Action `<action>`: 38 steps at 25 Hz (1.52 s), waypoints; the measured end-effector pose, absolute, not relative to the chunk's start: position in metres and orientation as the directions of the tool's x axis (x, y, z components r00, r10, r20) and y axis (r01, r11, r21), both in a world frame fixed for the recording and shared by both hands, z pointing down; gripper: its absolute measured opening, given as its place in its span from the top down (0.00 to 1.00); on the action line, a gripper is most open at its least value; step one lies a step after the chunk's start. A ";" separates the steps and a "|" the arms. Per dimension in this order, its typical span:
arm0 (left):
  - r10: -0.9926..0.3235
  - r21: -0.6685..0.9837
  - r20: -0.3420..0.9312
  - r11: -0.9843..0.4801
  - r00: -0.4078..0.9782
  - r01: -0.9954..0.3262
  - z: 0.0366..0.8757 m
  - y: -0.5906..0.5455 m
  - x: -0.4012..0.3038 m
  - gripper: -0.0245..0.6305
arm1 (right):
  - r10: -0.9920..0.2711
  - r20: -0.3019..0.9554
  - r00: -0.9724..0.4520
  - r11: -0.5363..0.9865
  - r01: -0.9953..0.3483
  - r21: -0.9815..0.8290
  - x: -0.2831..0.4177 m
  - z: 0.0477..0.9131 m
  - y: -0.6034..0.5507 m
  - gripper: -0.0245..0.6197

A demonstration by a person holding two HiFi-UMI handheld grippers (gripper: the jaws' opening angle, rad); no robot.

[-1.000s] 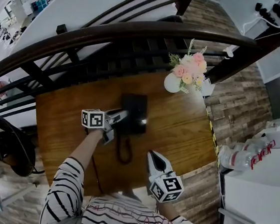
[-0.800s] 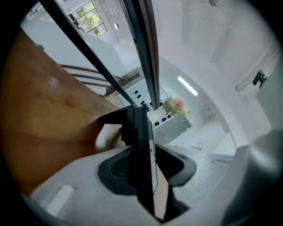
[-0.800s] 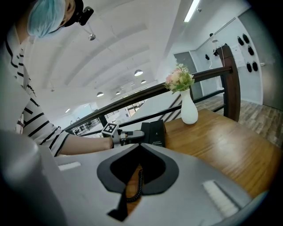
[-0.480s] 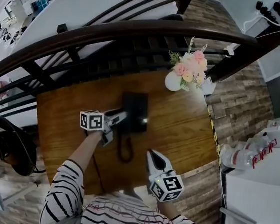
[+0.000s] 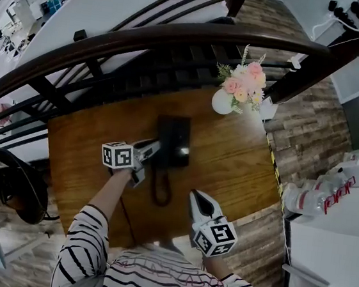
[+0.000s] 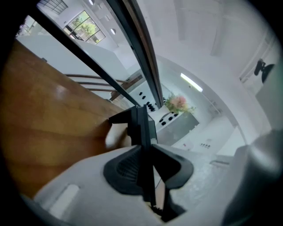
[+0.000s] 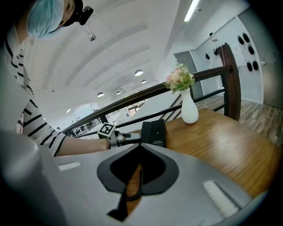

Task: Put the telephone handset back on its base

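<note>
Left forearm reaches forward over the wooden table (image 5: 235, 159), left gripper (image 5: 158, 147) clamped on the black handset (image 6: 141, 124) at the telephone base's (image 5: 180, 138) left side. Right gripper (image 5: 197, 198) sits nearer the body than the base, jaws pressed together, empty, pointing toward the coiled cord (image 5: 159, 192).

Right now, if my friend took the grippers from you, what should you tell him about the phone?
The left gripper is shut on the handset, at the left side of the base.
The right gripper is shut and empty, over the near side of the table, apart from the phone.
The handset lies along the base; I cannot tell if it is fully seated. The cord loops on the table.
Done: handset at the base. Left: check that it sits flat, open the left gripper, draw back.
</note>
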State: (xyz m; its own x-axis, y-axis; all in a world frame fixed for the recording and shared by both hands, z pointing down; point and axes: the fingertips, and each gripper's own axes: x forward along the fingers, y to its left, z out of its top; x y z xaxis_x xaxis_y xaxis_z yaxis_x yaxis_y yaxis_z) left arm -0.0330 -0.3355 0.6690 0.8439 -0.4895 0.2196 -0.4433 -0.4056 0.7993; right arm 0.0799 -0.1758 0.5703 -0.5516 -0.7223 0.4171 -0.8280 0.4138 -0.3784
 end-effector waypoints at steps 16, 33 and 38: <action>-0.461 0.865 0.077 -0.410 0.884 -0.289 0.676 -0.341 -0.039 0.86 | -0.717 0.430 -0.548 0.408 -0.831 -0.379 0.076 0.575 -0.174 0.96; -0.503 0.802 0.221 -0.393 0.835 -0.449 0.684 -0.345 -0.039 0.81 | -0.718 0.421 -0.554 0.413 -0.827 -0.382 0.076 0.571 -0.173 0.96; -0.505 0.776 0.261 -0.397 0.823 -0.490 0.678 -0.337 -0.039 0.74 | -0.722 0.412 -0.555 0.417 -0.826 -0.380 0.076 0.567 -0.171 0.96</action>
